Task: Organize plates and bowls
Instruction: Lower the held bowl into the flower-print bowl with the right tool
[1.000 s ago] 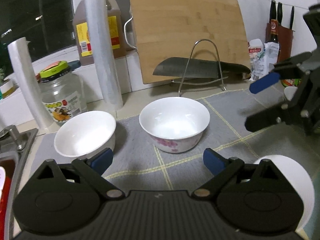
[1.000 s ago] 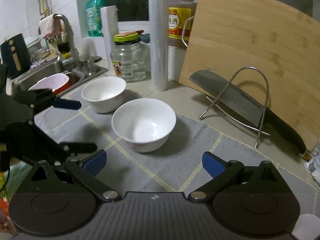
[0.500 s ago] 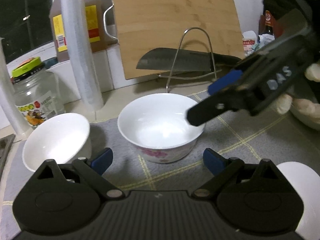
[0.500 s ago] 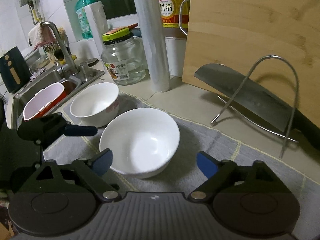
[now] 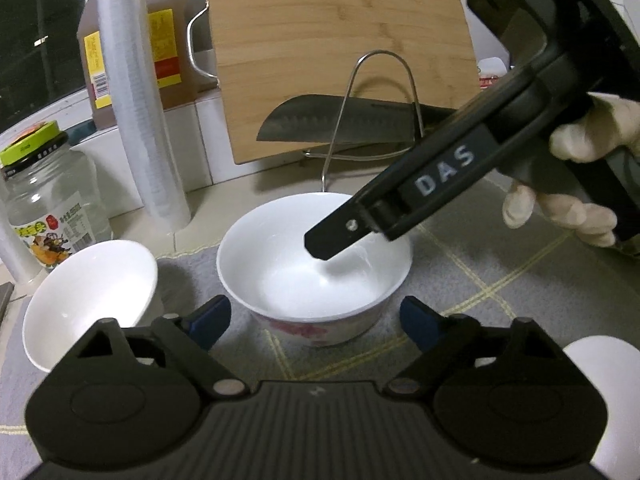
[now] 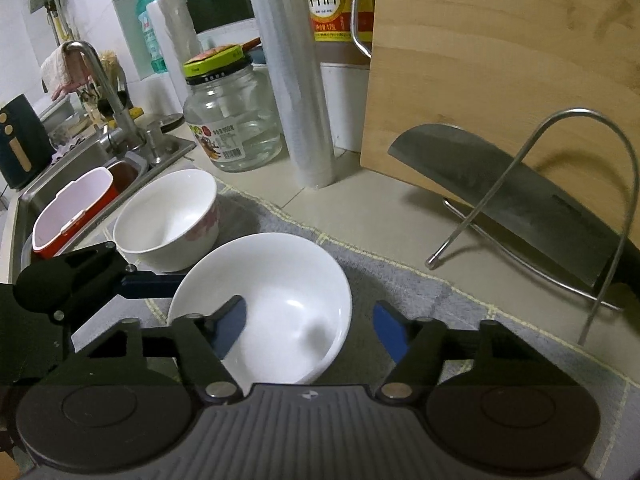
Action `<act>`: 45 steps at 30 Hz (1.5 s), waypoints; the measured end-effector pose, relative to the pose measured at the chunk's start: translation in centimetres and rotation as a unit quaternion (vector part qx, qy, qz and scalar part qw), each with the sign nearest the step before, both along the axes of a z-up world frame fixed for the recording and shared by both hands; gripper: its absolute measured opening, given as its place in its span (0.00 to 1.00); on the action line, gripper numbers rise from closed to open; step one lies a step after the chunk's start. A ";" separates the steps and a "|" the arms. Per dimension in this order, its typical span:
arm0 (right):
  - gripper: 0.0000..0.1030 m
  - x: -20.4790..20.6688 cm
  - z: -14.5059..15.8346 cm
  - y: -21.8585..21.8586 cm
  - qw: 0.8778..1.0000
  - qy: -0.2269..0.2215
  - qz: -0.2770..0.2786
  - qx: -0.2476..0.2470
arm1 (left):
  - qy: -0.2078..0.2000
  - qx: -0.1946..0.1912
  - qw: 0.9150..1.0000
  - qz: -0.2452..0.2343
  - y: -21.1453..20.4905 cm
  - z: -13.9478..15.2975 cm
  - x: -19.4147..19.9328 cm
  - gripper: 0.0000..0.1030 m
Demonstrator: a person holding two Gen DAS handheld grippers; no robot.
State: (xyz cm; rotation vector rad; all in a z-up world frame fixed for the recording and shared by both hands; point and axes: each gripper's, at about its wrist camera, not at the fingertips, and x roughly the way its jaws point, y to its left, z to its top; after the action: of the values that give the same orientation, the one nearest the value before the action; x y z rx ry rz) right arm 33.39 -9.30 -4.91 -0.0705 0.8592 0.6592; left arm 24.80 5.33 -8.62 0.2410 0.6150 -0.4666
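A white bowl with a pink flower pattern (image 5: 316,276) stands on the grey mat, also in the right wrist view (image 6: 276,312). My right gripper (image 6: 310,322) is open, its left finger inside the bowl and its right finger outside the rim. In the left wrist view one right finger (image 5: 348,232) dips into the bowl. My left gripper (image 5: 316,320) is open just in front of this bowl. A second white bowl (image 5: 88,296) stands to the left, also in the right wrist view (image 6: 168,220).
A cleaver (image 6: 520,196) rests on a wire stand before a bamboo board (image 5: 340,52). A film roll (image 5: 140,112), a glass jar (image 6: 232,120) and an oil jug stand behind. The sink (image 6: 80,184) lies left. A white object (image 5: 596,376) sits at right.
My right gripper has come down and forward over the flowered bowl, straddling its rim. My left gripper has moved closer to the same bowl.
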 end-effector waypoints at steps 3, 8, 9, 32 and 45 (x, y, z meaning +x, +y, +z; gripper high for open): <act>0.65 0.1 -0.2 0.2 1.000 0.001 0.005 -0.002 | -0.003 -0.001 1.000 -0.002 -0.1 0.0 0.2 0.86; 0.63 0.3 -0.2 0.5 1.000 0.003 0.013 0.000 | -0.006 -0.007 1.000 -0.001 -0.1 -0.1 0.6 0.86; 0.63 0.3 -0.2 0.6 1.000 0.004 0.014 0.000 | -0.006 -0.008 1.000 -0.001 0.0 -0.1 0.6 0.86; 0.63 -2.4 2.3 -0.3 1.000 0.001 0.019 0.004 | -0.016 -0.015 1.000 -0.014 -0.4 2.3 -1.8 0.86; 0.63 -6.6 5.1 -1.6 0.999 -0.007 0.033 0.022 | -0.032 -0.013 0.999 -0.019 -0.7 4.5 -6.2 0.86</act>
State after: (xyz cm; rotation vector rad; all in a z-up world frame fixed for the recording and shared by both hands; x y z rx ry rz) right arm 26.77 -10.88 0.14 -0.0643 0.8318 0.7377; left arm 18.65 4.63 -4.13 0.2427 0.5417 -0.5022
